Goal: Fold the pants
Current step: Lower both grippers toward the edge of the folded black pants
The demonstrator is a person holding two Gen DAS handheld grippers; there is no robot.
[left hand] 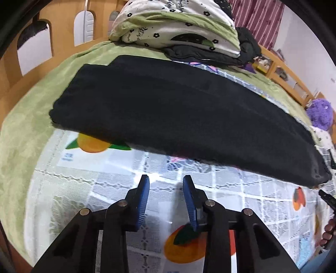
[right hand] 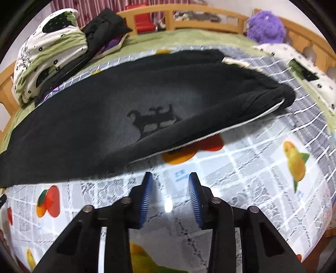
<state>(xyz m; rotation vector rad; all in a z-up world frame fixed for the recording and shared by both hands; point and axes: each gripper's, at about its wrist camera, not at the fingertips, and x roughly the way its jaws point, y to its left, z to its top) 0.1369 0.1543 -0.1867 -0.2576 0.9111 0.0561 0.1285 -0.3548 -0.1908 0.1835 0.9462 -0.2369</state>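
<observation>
Black pants (left hand: 168, 109) lie folded lengthwise across the bed, stretched from left to right. In the right wrist view the pants (right hand: 126, 109) show a dark animal motif (right hand: 153, 119) and a pale lining edge at the right end (right hand: 273, 109). My left gripper (left hand: 166, 177) hovers just short of the pants' near edge, blue pads apart, nothing between them. My right gripper (right hand: 171, 173) stands the same way before the near edge, pads apart and empty.
The pants rest on a fruit-print mat under lace (right hand: 262, 168) over a green blanket (left hand: 25, 126). Behind them lie a folded flowered quilt (left hand: 178, 27), a black jacket (right hand: 105, 27) and a purple plush toy (right hand: 264, 27). A wooden rail (right hand: 210, 14) borders the bed. Fingers of a hand (left hand: 328, 231) show at the right edge.
</observation>
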